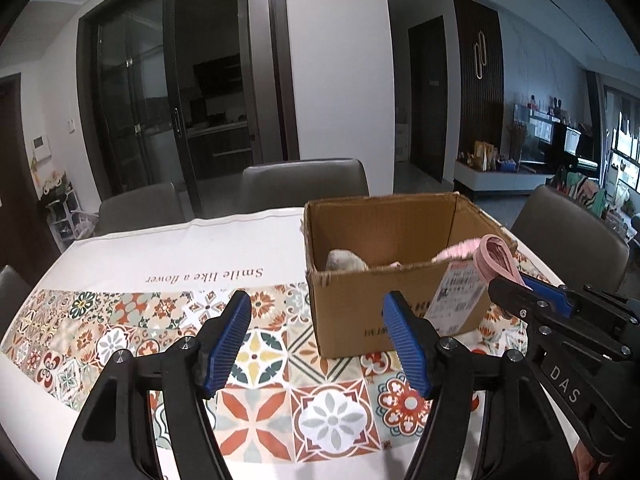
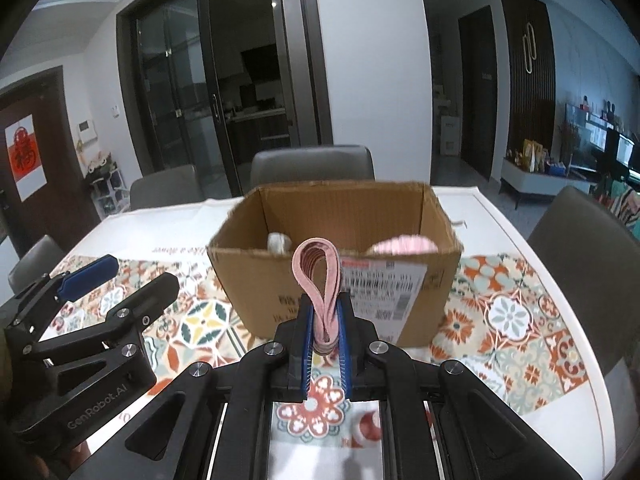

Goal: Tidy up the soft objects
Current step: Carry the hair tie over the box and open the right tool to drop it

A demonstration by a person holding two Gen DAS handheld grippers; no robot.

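An open cardboard box [image 1: 400, 300] [image 2: 256, 280] stands on the patterned tablecloth. Inside it lie a pale grey soft object [image 1: 346, 262] [image 2: 278, 242] and a fluffy pink soft object [image 1: 460, 250] [image 2: 402, 245]. My right gripper [image 2: 325, 312] [image 1: 510, 280] is shut on a folded pink strap [image 2: 316, 276] [image 1: 498, 258], held upright just in front of the box's near wall, about level with its rim. My left gripper [image 1: 316, 320] [image 2: 120, 276] is open and empty, above the tablecloth left of the box.
The table carries a white cloth with a tiled floral band [image 1: 260, 360] and printed words [image 1: 204, 276]. Grey chairs stand at the far side [image 1: 304, 184] [image 2: 312, 166], at the right [image 1: 568, 236] [image 2: 580, 236] and at the left [image 1: 12, 296].
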